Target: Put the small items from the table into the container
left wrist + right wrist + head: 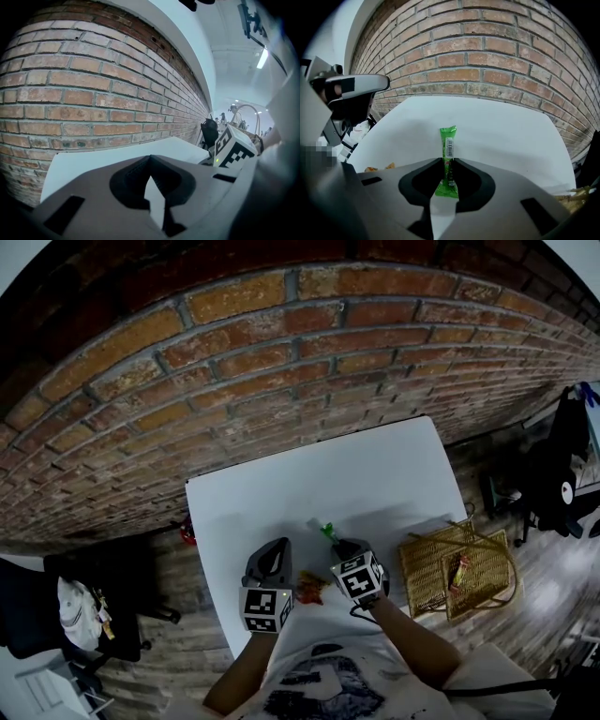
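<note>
Clearly the desk [319, 474] is a smooth white slab, and its far edge sits tight against a rough brick wall [234, 371], so I have no room beyond that side. Its left edge drops off to a plank floor [183, 634].

My left tool [150, 159] hangs over the near left part of the desk. Its matte grey moulded jaws meet at the tips with nothing between them, and ahead of it the surface is bare right up to the bricks.

Between the two tools, close to the near edge, lies a crinkled orange wrapper [309, 587], apart from both.

Just right of that, my right tool [337, 542] is tilted down, and its jaws are nipped onto the near end of the green stick packet [448, 143]. The packet is slim and glossy, with a white barcode label and a crimped far end pointing at the wall. I cannot tell whether it is lifted off the desk. Around and beyond it there is wide bare desk, both towards the wall and off to the right.

At the near right corner is the woven wicker basket [422, 568], square, with a thin looped handle. An orange-red wrapped item [459, 570] lies inside. How much of the basket rests on the desk I cannot tell.
</note>
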`<action>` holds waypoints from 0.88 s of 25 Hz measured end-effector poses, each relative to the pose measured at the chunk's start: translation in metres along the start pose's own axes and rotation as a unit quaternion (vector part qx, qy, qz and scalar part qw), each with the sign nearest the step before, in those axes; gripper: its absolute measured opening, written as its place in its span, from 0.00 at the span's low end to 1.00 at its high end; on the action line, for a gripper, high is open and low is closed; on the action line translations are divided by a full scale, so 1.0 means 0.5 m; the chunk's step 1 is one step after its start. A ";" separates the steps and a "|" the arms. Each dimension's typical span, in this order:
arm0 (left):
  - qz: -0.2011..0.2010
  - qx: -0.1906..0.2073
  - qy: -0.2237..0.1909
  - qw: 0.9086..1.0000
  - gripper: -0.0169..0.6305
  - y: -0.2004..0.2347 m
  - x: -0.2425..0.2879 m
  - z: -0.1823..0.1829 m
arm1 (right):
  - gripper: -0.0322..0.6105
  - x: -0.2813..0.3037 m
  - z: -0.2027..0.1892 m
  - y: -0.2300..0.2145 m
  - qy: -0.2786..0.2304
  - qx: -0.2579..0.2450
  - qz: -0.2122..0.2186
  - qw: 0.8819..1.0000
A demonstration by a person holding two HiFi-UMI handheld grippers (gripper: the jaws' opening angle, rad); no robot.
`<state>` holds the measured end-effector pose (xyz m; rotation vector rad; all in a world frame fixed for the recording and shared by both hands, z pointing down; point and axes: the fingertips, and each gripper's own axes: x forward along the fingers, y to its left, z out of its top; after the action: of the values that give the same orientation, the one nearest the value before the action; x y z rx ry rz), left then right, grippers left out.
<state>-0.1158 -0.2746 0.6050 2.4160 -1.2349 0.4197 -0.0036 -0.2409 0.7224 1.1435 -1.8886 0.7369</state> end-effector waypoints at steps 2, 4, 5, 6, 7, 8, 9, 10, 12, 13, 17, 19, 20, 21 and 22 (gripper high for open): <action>0.000 0.002 -0.005 1.000 0.10 -0.003 -0.006 0.006 | 0.19 -0.012 0.008 0.003 -0.010 -0.002 -0.001 1.000; 0.001 0.005 -0.010 1.000 0.10 -0.007 -0.014 0.011 | 0.19 -0.027 0.017 0.006 -0.020 -0.004 -0.002 1.000; 0.001 0.006 -0.012 1.000 0.10 -0.008 -0.018 0.014 | 0.19 -0.036 0.021 0.008 -0.025 -0.003 -0.003 1.000; 0.001 0.007 -0.015 1.000 0.10 -0.010 -0.023 0.017 | 0.19 -0.045 0.026 0.011 -0.031 -0.002 -0.003 1.000; 0.002 0.008 -0.018 1.000 0.10 -0.013 -0.028 0.021 | 0.19 -0.055 0.031 0.015 -0.037 -0.001 -0.004 0.999; 0.002 0.010 -0.021 1.000 0.10 -0.015 -0.034 0.025 | 0.19 -0.066 0.035 0.017 -0.044 0.000 -0.004 0.999; 0.001 0.012 -0.025 1.000 0.10 -0.019 -0.039 0.030 | 0.19 -0.077 0.039 0.020 -0.051 0.001 -0.005 0.999; 0.001 0.015 -0.029 0.999 0.10 -0.022 -0.045 0.034 | 0.19 -0.088 0.043 0.022 -0.059 0.002 -0.007 0.998; -0.001 0.022 -0.036 0.999 0.10 -0.030 -0.055 0.043 | 0.19 -0.112 0.049 0.026 -0.074 0.010 -0.009 0.997; -0.001 0.026 -0.039 0.999 0.10 -0.034 -0.060 0.049 | 0.19 -0.124 0.052 0.027 -0.080 0.014 -0.011 0.997; -0.002 0.039 -0.052 0.998 0.10 -0.046 -0.081 0.073 | 0.19 -0.164 0.062 0.028 -0.103 0.022 -0.016 0.994; -0.003 0.046 -0.058 0.997 0.10 -0.054 -0.094 0.082 | 0.19 -0.184 0.064 0.031 -0.113 0.024 -0.019 0.993; -0.003 0.049 -0.061 0.997 0.10 -0.057 -0.101 0.086 | 0.19 -0.194 0.064 0.033 -0.118 0.025 -0.021 0.992; -0.003 0.052 -0.064 0.997 0.10 -0.060 -0.109 0.091 | 0.19 -0.203 0.065 0.034 -0.123 0.027 -0.023 0.992; -0.002 0.054 -0.069 0.996 0.10 -0.062 -0.117 0.095 | 0.19 -0.212 0.066 0.035 -0.129 0.028 -0.025 0.991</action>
<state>-0.1194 -0.2393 0.5314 2.5755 -1.2951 0.3314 -0.0007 -0.2125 0.6137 1.3701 -2.0533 0.6428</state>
